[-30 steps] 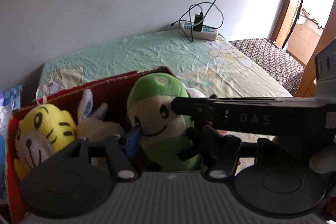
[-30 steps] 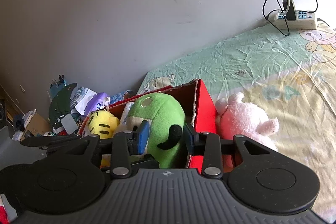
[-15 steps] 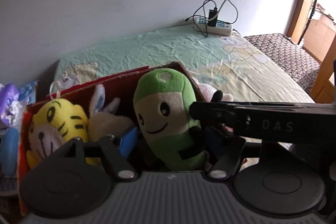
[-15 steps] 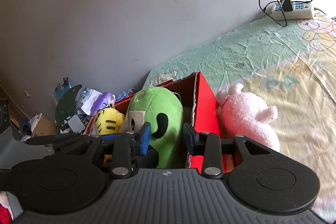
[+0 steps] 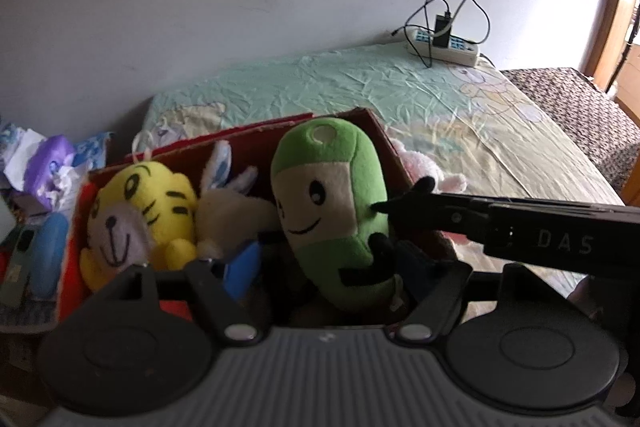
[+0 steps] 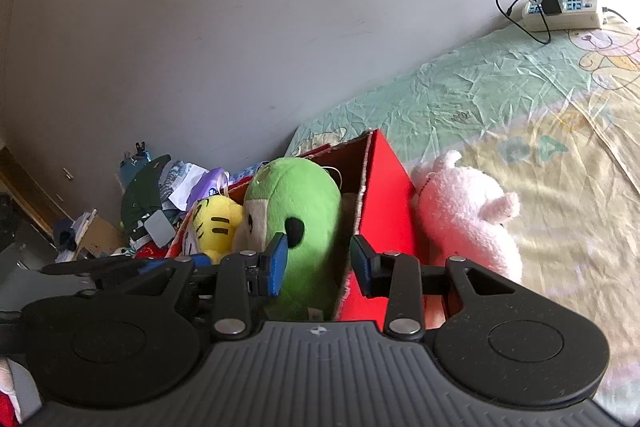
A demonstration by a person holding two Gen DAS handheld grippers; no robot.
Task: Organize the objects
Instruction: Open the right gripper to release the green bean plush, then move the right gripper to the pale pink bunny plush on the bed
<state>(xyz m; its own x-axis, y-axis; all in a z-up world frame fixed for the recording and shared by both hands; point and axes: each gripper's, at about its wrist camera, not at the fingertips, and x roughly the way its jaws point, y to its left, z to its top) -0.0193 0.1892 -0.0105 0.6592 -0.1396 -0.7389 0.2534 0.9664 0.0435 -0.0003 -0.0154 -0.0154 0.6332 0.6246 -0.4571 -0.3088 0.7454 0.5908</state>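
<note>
Entry: toy sort, approx. three-quarters done (judged).

Container: red box (image 6: pixel 384 187), open top, on bed (image 6: pixel 520 115); centre of right wrist view, lower left to centre of left wrist view.

Contents, 3 pcs:
- yellow tiger plush (image 5: pixel 140 215), at box's left end in left view, face to camera.
- white bunny plush (image 5: pixel 228 203), betw. tiger and green toy, mostly hidden, ears up.
- green plush (image 5: pixel 332 207), upright at box's right end, leaning near the right wall; head well above the rim.

Outstanding, 1 pc: pink plush (image 6: pixel 468 219), outside, lying on bed just beside box's red outer wall, right of centre in right view. Touching the wall or not: can't tell. Only a sliver seen in left view behind box corner.

Claws:
- right claw (image 6: pixel 318 265), blue pads apart, moderately open, nothing clamped. Left pad overlaps green plush's side in the picture; right pad sits over the box wall. Contact w/ toy: can't tell.
- left claw (image 5: pixel 332 271), fingers spread wide either side of green plush's lower body; no pinch seen, appears open and empty.

Not part of sort, as far as judged: power strip (image 6: pixel 564 11) w/ cables, upper right by the wall; clutter pile (image 6: pixel 160 187) on left beyond box.

Remaining (est.): pink plush into box; space tight, may need green plush pushed down first.
</note>
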